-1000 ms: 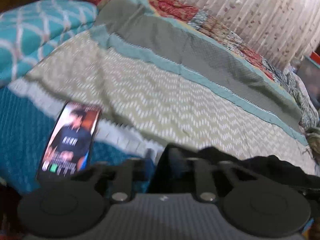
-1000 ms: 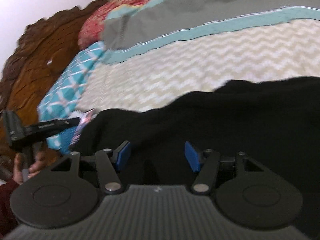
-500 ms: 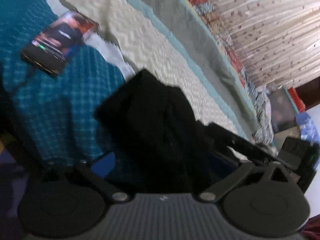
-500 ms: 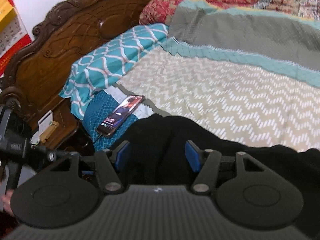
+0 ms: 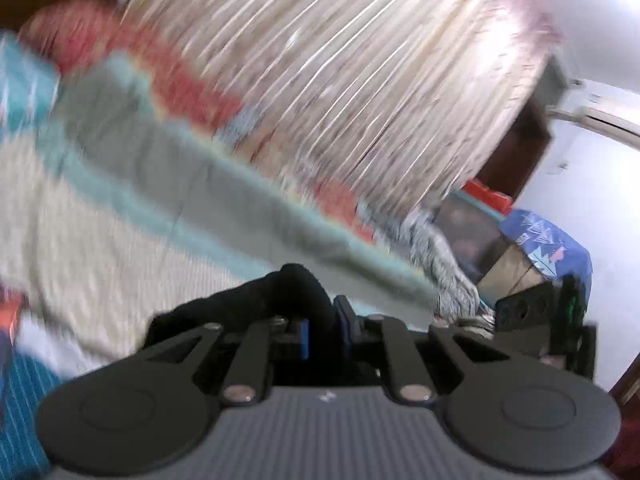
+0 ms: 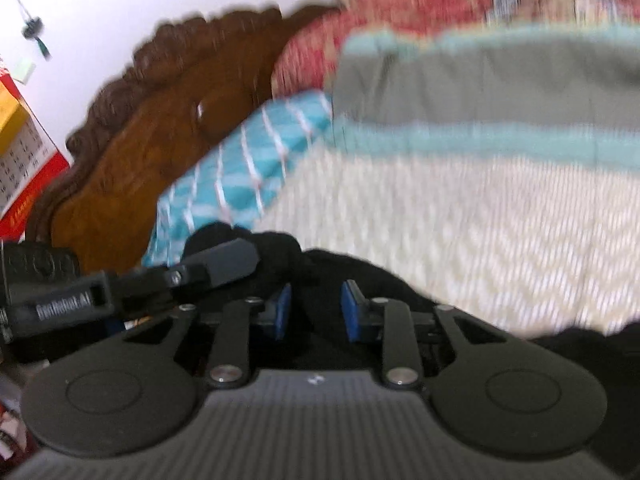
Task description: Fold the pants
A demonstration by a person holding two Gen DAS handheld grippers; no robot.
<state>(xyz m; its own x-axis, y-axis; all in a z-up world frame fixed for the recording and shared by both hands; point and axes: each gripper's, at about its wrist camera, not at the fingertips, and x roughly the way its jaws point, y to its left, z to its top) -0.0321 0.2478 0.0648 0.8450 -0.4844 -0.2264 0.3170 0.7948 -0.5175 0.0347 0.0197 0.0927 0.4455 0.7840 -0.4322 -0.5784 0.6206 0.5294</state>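
Over the bedspread (image 6: 500,216), both claws, left claw (image 5: 323,334) and right claw (image 6: 315,310), pinch the black pants (image 6: 376,280).

The black pants (image 5: 280,296) were bunched and lifted, pinched between the blue pads of both claws, with the rest trailing dark and crumpled toward the bed's (image 6: 460,232) near edge.

One pair of black pants (image 6: 320,272) lies near. Two grippers show: the right gripper (image 6: 314,312) and the left gripper (image 5: 322,334). There is one bed (image 6: 460,220), one carved wooden headboard (image 6: 160,120) at far left, one teal patterned pillow (image 6: 248,168), one red pillow (image 6: 360,24), one curtain (image 5: 360,72), and one wall calendar (image 6: 20,152).
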